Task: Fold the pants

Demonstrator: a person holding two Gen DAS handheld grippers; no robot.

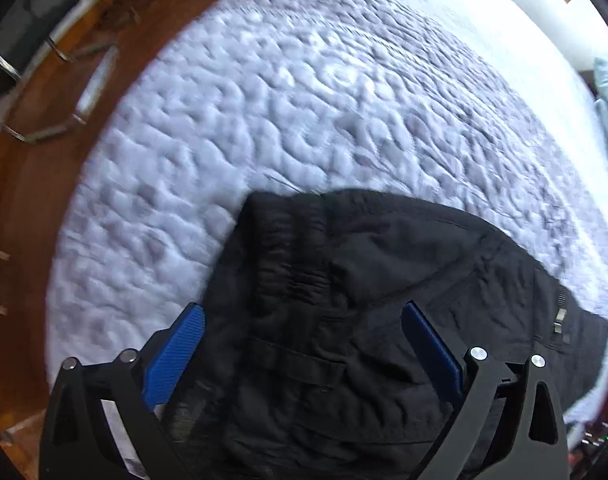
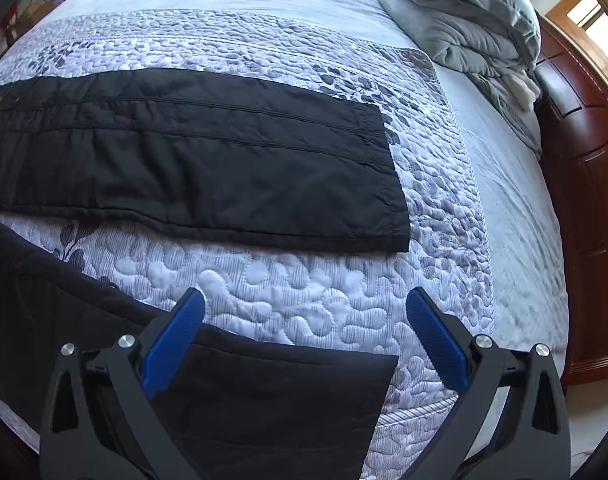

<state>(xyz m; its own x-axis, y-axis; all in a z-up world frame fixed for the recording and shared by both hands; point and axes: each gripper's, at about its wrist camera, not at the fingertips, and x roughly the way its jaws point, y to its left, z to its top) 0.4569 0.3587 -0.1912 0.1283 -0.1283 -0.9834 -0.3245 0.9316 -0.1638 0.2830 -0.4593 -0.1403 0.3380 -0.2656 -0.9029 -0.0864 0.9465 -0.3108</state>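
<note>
Black pants [image 1: 343,280] lie on a quilted pale bedspread [image 1: 264,120]. In the left wrist view their elastic waistband end is bunched just beyond and under my left gripper [image 1: 304,316], whose blue pads stand wide open with cloth below them. A zip pull [image 1: 559,316] shows at the right. In the right wrist view the two legs spread apart: the far leg [image 2: 204,152] lies flat, its hem at the right, and the near leg [image 2: 264,392] runs under my right gripper [image 2: 305,304]. That gripper is open above the near leg's hem, holding nothing.
A folded grey duvet [image 2: 463,20] sits at the bed's far right by a dark wooden headboard [image 2: 583,200]. In the left wrist view a wooden floor [image 1: 32,200] and chrome chair legs [image 1: 44,132] lie beyond the bed's left edge.
</note>
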